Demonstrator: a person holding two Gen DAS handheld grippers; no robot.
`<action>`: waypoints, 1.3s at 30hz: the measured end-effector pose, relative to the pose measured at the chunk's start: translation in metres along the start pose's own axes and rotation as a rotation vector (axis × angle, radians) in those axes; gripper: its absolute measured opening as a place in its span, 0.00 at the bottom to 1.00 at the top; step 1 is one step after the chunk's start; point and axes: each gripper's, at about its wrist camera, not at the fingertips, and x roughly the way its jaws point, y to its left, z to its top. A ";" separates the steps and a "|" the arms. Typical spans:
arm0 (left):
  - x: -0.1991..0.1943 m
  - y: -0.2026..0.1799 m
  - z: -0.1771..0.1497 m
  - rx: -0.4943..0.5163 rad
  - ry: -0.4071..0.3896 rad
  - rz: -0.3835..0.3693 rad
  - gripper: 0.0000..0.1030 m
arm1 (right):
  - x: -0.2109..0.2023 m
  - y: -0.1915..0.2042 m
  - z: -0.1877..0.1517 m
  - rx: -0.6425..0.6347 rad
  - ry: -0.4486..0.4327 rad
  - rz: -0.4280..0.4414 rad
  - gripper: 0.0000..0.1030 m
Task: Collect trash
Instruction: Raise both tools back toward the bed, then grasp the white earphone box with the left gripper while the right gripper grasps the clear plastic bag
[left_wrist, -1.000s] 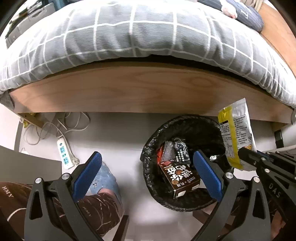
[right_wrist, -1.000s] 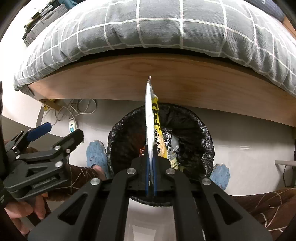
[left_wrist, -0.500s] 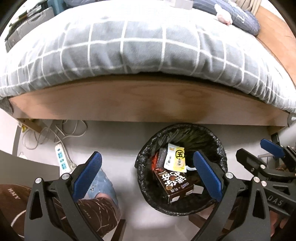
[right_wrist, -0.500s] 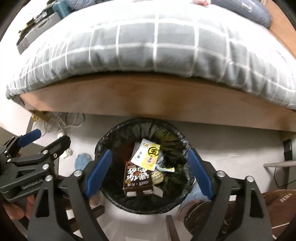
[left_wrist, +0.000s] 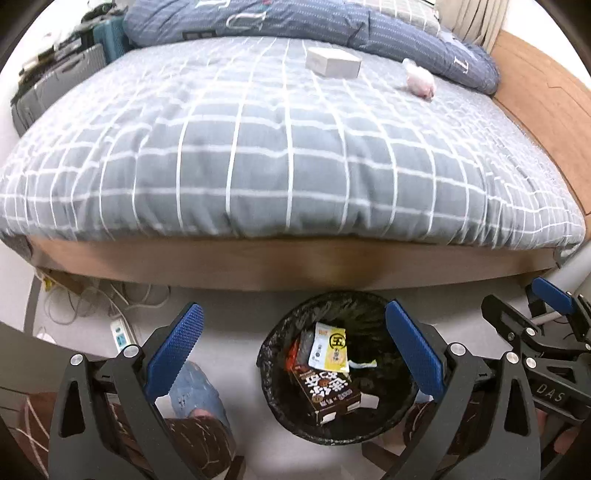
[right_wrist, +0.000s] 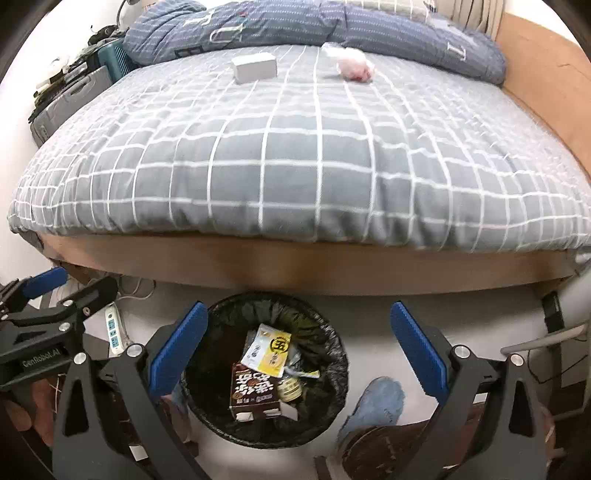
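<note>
Blue-padded jaws of the right gripper (right_wrist: 295, 354) are opening, already wide, with nothing between them; the left gripper (left_wrist: 291, 354) likewise stands apart and empty. Both hover above the bin (right_wrist: 334, 373), a round basket with a black liner on the pale floor just in front of the bed frame (right_wrist: 295, 266).

Inside the bin lie a brown drink carton (right_wrist: 255, 391), a yellow-and-white sachet (right_wrist: 271, 350) resting on top of it, and a small round lid or jar too dim to identify.

Beyond, on the grey checked quilt (right_wrist: 280, 162), two candidates for collection remain near the far side. The white box (right_wrist: 255, 66) looks like light card: probably stiff across its faces but crushable, best pinched across the short width with moderate pressure. The crumpled pink-and-white wad (right_wrist: 352, 66), apparently thin plastic or tissue, should weigh almost nothing, deform freely, and may slip; a closure around its bulkiest middle would likely hold it.

The soft quilt will give under downward pressure, so either item may sink or shift as the fingers arrive.
</note>
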 end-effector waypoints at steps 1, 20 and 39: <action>-0.002 -0.001 0.003 0.001 -0.005 -0.001 0.94 | -0.003 -0.001 0.004 -0.001 -0.009 -0.006 0.93; -0.014 -0.030 0.090 0.030 -0.076 -0.007 0.94 | -0.017 -0.046 0.089 0.061 -0.118 -0.045 0.93; 0.064 -0.057 0.242 0.032 -0.134 0.022 0.94 | 0.068 -0.081 0.226 0.055 -0.156 -0.045 0.93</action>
